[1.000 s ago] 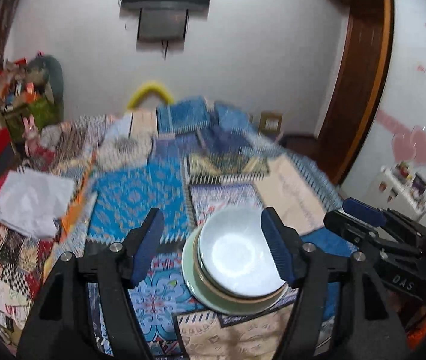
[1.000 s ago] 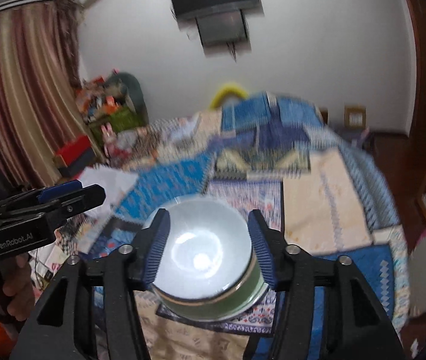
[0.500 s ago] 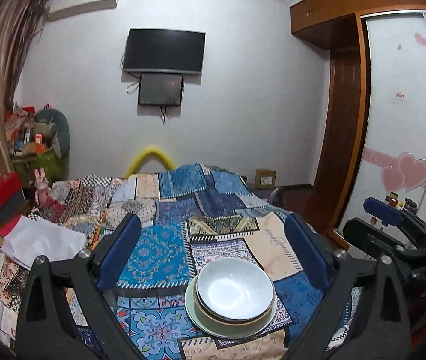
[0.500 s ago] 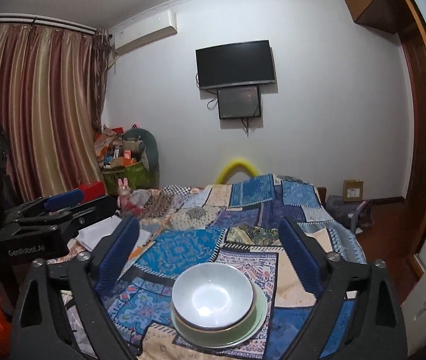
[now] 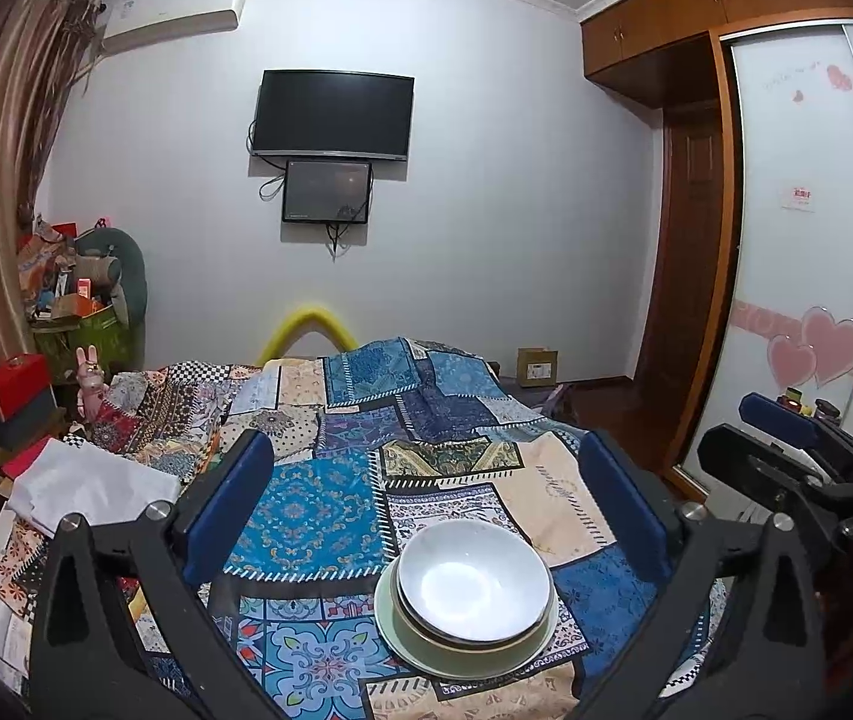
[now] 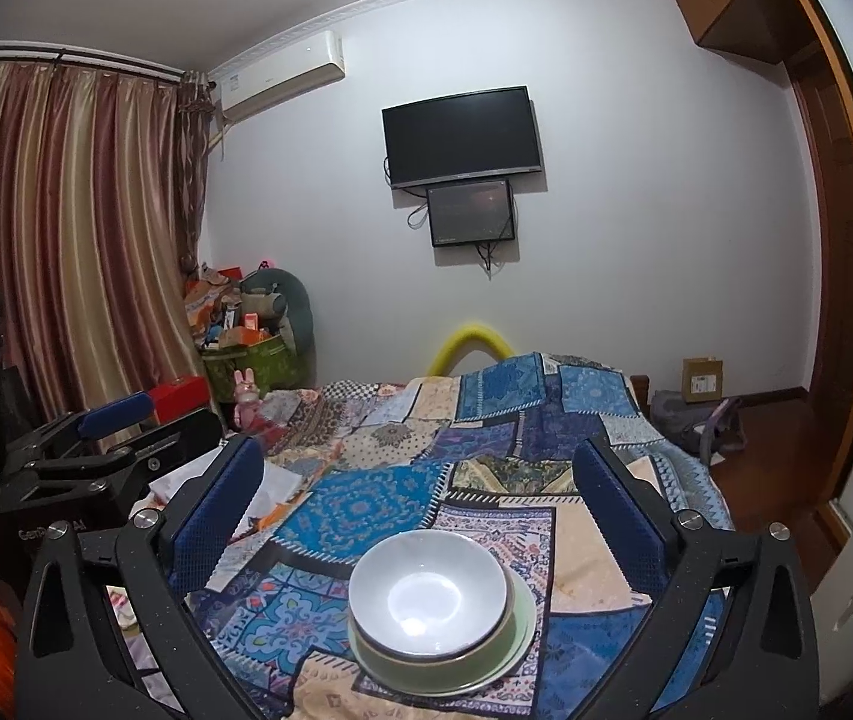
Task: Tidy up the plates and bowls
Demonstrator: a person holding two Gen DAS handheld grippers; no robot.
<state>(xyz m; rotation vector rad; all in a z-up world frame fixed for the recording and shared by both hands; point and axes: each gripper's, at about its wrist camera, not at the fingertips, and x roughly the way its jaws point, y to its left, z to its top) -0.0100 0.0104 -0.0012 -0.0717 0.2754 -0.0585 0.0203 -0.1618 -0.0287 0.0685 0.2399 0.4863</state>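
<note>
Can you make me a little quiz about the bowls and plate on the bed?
1. True or false: the white bowl sits at the top of the stack.
2. What lies at the very bottom of the stack? A) the pale green plate B) a red box C) a cup
3. Fill in: the stack rests on the patchwork ______.

Key:
1. True. A green bowl shows just under it.
2. A
3. Quilt. Neither the left gripper nor the right gripper touches the stack; both have their jaws wide apart, with nothing between the pads.
</note>
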